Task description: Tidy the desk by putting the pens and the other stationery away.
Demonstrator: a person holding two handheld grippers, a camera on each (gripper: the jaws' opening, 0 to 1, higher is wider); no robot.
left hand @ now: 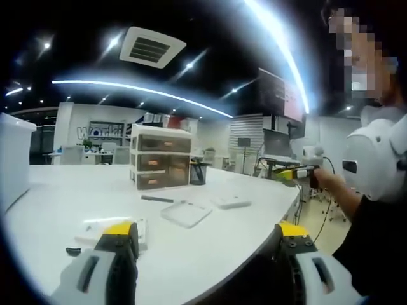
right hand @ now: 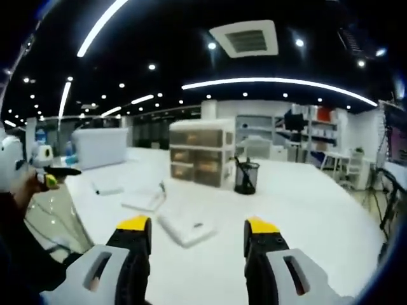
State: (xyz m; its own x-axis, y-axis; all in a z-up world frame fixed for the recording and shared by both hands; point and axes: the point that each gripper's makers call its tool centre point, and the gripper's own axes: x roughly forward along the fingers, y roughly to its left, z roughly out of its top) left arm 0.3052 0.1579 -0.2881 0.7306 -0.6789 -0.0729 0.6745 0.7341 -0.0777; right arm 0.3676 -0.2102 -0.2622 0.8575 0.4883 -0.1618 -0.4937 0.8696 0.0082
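My left gripper [left hand: 206, 238] hung over the near edge of the white desk [left hand: 76, 190], its jaws spread wide with nothing between them. My right gripper [right hand: 197, 235] was likewise wide apart and empty above the desk. A dark pen [left hand: 157, 199] lay on the desktop in front of the drawer unit [left hand: 160, 157], which stood well back with the mesh pen cup [right hand: 246, 176] just beside it. Flat white stationery pieces [right hand: 187, 227] lay scattered between the drawers and my jaws.
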